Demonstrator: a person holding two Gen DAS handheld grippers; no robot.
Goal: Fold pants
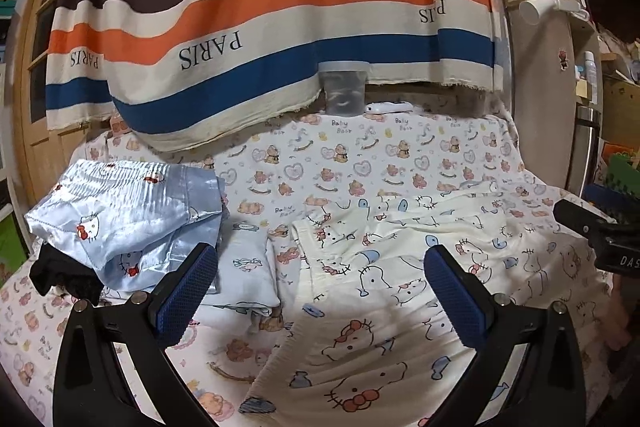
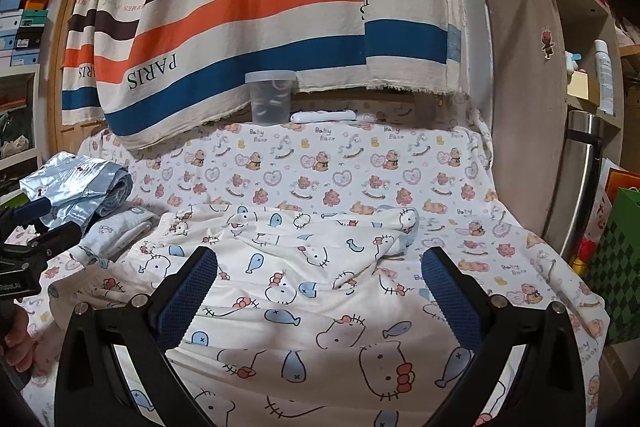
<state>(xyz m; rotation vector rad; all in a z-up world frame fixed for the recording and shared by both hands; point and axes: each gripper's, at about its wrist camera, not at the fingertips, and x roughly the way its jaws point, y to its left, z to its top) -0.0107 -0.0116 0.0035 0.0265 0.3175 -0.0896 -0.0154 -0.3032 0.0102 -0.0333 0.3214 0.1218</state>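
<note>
Cream pants printed with cartoon cats and blue fish lie spread and wrinkled on the bear-print sheet. My left gripper hovers open over their left edge, with nothing between its blue pads. In the right wrist view the same pants fill the lower middle, and my right gripper is open above them, empty. The right gripper shows at the right border of the left wrist view. The left gripper shows at the left border of the right wrist view.
A shiny light-blue folded garment sits at the left on a black item, beside a small folded pale-blue piece. A striped curtain hangs behind; a clear cup and white remote lie at the back. Shelves stand right.
</note>
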